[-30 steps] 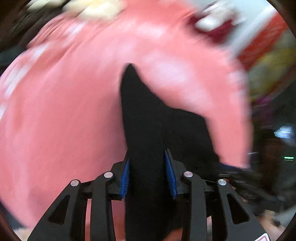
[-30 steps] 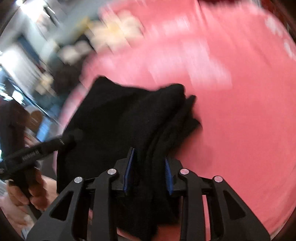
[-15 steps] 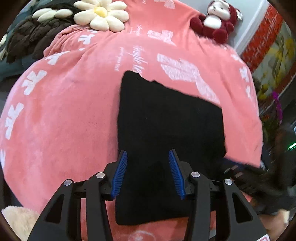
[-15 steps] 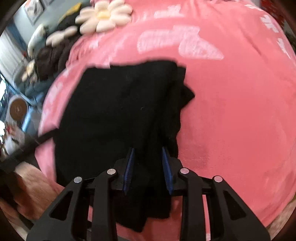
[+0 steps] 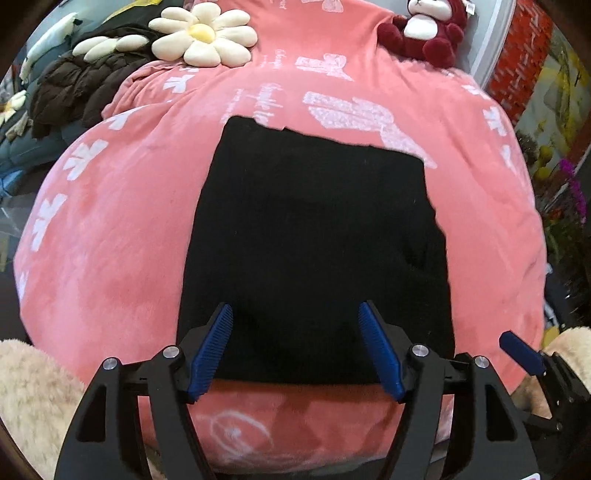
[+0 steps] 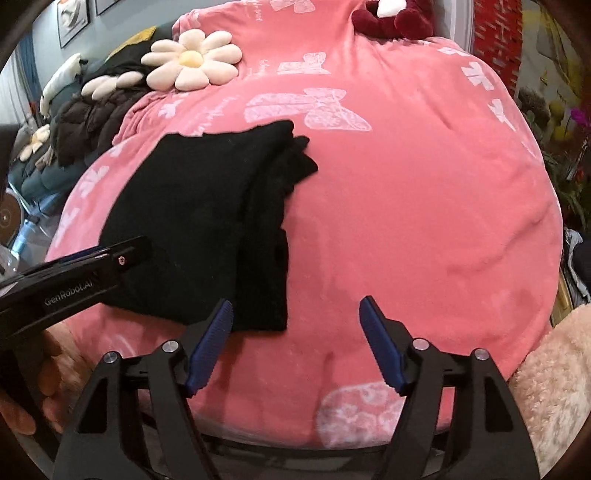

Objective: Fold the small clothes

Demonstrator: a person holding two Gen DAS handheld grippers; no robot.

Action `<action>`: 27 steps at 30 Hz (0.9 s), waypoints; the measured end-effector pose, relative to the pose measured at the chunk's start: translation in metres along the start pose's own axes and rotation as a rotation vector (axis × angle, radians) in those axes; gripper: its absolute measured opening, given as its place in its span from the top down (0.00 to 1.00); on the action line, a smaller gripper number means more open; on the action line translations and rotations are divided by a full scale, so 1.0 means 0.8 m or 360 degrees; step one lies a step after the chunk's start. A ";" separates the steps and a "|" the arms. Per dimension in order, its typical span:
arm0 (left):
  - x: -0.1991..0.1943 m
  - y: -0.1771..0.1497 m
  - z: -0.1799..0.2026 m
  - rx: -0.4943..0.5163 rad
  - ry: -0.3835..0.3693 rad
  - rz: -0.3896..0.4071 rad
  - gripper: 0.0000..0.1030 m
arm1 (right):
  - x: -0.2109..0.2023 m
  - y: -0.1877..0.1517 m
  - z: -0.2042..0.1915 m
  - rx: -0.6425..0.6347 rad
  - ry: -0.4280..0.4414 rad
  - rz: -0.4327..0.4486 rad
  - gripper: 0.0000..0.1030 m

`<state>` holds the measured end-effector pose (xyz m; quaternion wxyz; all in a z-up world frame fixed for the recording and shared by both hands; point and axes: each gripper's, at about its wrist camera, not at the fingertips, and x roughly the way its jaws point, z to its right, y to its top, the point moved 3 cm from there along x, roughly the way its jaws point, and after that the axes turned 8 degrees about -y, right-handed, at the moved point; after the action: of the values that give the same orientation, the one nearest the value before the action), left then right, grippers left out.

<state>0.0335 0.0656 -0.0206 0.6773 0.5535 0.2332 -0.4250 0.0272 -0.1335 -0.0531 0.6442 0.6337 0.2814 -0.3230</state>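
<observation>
Folded black garment [image 5: 314, 251] lying flat on the pink butterfly-print blanket [image 5: 110, 240], one edge a bit bunched up and layered. Left gripper [image 5: 295, 347] just above its near edge, jaws opening, blue pads clear of the cloth. Right gripper [image 6: 295, 343] at the garment's near corner, also opening, nothing pinched. Daisy cushion [image 5: 203, 35] and red plush toy [image 5: 424, 31] way up at the far end.

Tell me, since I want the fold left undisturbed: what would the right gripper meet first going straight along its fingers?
Probably the pink butterfly blanket: the right gripper, jaws opening with nothing between them, points past the folded black garment, which lies left of its line. Depth is uncertain.
</observation>
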 end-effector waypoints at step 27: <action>0.009 -0.040 0.009 0.0194 0.0293 -0.0066 0.34 | 0.024 -0.015 0.009 0.0032 -0.0070 -0.0141 0.32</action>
<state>0.0092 0.0559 -0.0418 0.6093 0.6253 0.2795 -0.3996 0.0299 -0.1414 -0.0749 0.6288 0.6199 0.2917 -0.3678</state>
